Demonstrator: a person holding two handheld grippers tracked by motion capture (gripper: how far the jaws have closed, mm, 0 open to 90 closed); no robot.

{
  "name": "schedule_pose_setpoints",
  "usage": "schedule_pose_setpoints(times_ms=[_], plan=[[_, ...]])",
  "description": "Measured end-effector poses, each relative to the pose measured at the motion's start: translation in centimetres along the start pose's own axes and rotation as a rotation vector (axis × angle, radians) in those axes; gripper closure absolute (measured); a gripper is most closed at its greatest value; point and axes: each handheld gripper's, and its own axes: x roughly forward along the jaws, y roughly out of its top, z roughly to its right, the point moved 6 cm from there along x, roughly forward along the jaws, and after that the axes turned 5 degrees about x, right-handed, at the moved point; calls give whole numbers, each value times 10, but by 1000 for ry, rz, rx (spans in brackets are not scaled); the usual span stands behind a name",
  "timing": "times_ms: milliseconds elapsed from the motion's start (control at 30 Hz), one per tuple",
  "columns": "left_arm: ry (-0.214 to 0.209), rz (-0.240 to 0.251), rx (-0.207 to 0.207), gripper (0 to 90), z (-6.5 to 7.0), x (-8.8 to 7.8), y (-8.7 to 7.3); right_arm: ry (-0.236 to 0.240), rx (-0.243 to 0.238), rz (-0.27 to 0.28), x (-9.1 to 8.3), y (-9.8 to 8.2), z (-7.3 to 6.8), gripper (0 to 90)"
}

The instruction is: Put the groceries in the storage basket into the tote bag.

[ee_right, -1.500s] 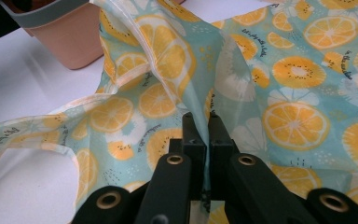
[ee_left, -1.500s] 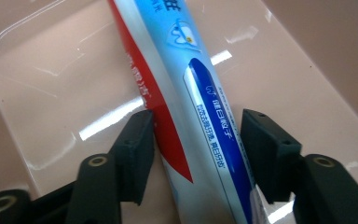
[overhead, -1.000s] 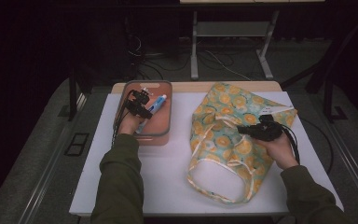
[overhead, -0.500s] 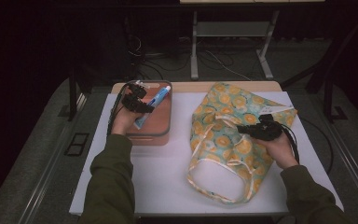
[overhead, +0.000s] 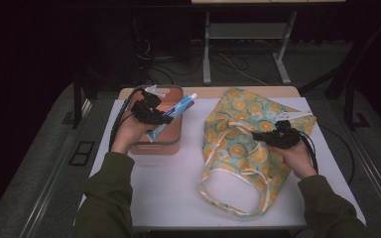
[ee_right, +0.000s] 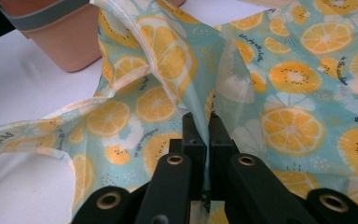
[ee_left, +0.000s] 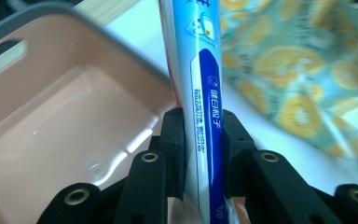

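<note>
Change: since a second ago the left gripper [overhead: 166, 119] has lifted the toothpaste tube [overhead: 174, 114] up out of the pink bin [overhead: 155, 147]; earlier it lay low inside, now it hangs over the bin's right rim, cap end pointing toward the bag.
Left gripper: clamped on the tube, both black pads pressing its blue-and-white sides in the left gripper view [ee_left: 200, 140].
Right gripper: closed on a fold of the citrus-print bag [overhead: 248, 153] (the pinch is plain in the right gripper view [ee_right: 205, 133]), and it hasn't shifted.
Why held so: my guess is the pinched fabric is pulled up to keep the bag's mouth open, so the tube can go in from the left.
Where things sit: bin on the left of the white tabletop [overhead: 168, 198], bag spread on the right, well apart from the tube for now.
Hard to make out: the tube's tail is hidden behind the jaws; the small clear item at the bin's far rim is too blurred to name; the bag's inside can't be seen.
</note>
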Motion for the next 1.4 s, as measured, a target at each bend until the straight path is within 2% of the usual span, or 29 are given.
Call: schedule_pose_setpoints(times_ms=[100,200,367,567,767,867,1033,1167,1300,1400], plan=[[-23,5,35,740,17,-1,6,-1,4,2,-1,0,0,890],[-26,18,76,740,32,0,12,0,3,7,-2,1,0,891],[-68,30,129,740,63,6,19,0,5,17,-4,2,1,890],[-122,15,183,741,98,23,20,-1,10,26,-6,4,1,890],[-157,-29,210,741,121,49,17,-1,11,30,-7,5,1,890],[-169,-58,210,741,129,64,16,1,12,35,-8,5,1,890],[-142,-110,215,740,135,87,19,5,14,42,-9,6,0,890],[-115,-137,189,740,134,109,25,8,11,46,-10,7,-1,890],[-110,-151,146,740,135,129,32,11,13,47,-11,7,-1,890],[-110,-151,140,740,137,144,41,13,12,53,-12,8,-2,890]])
